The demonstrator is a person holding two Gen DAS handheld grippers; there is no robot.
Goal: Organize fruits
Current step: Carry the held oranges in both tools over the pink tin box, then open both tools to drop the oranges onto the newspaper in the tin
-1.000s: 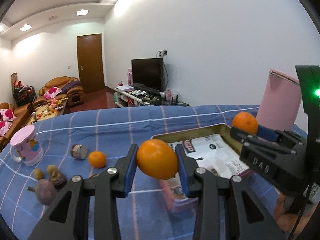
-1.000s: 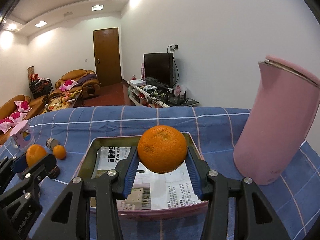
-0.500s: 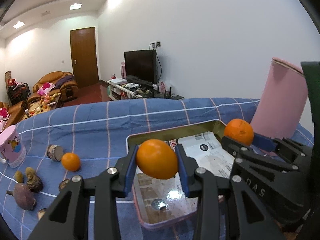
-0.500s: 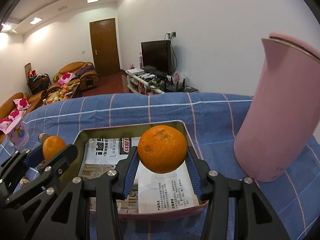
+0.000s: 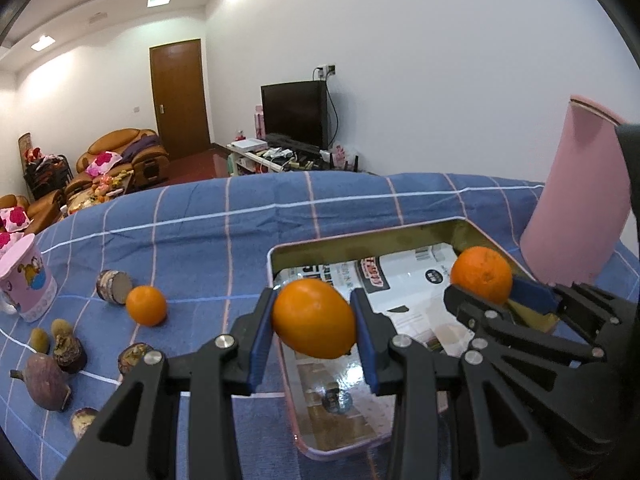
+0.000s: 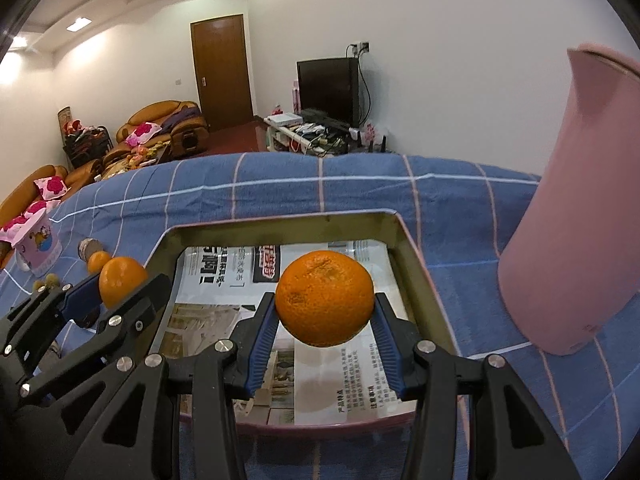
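Note:
My left gripper is shut on a smooth orange and holds it over the near left rim of the metal tray. My right gripper is shut on a rougher orange and holds it above the middle of the tray, which is lined with printed paper. The right gripper and its orange also show in the left wrist view, and the left gripper's orange shows in the right wrist view. A third orange lies on the blue checked cloth left of the tray.
A tall pink jug stands right of the tray. At the left lie dark mangosteens, small kiwis, a small round tin and a pink cup. A living room lies beyond the far table edge.
Both grippers have moved forward and lower over the tray, each still holding its orange. The left gripper has shifted right, so the tray now lies under it.

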